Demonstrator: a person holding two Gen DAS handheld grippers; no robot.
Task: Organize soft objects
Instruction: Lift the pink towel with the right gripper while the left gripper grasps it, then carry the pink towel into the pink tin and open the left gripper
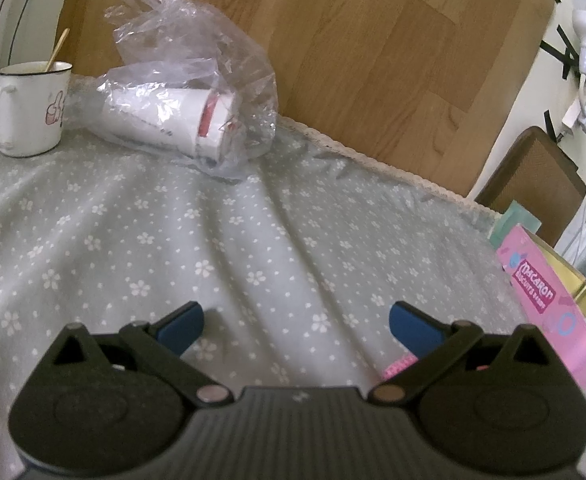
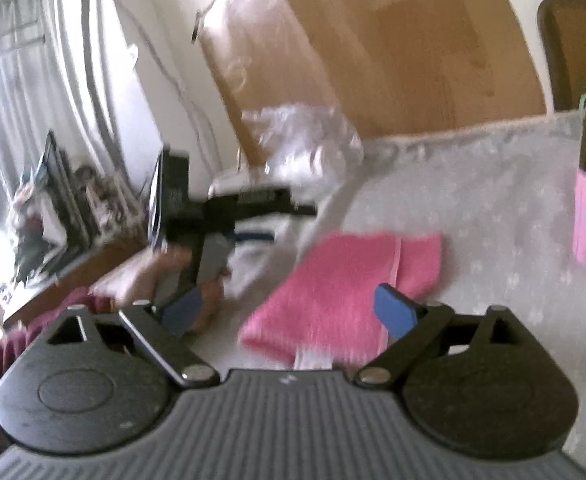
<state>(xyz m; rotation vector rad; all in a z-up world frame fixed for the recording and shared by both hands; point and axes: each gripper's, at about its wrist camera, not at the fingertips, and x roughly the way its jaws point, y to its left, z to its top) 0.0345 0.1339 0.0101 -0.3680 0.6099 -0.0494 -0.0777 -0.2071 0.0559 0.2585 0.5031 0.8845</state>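
Pink towel (image 2: 341,292) folded flat on floral tablecloth (image 2: 493,208); both hand-held grippers (image 1: 296,322) (image 2: 289,308) spread wide, empty.

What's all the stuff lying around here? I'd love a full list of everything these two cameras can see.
tablecloth: one, pale green with white flowers, covering the table.
mug: one, white with a dark rim, far left corner, a stick standing in it.
plastic bag: one, clear and crumpled, at the far edge beside the mug, holding white paper cups.
pink box: one, at the right edge.
pink towel: one, folded, flat on the cloth in front of the right gripper.
wooden board: one, brown, behind the table.
left gripper: blue fingers apart, empty.
right gripper: blue fingers apart, empty.
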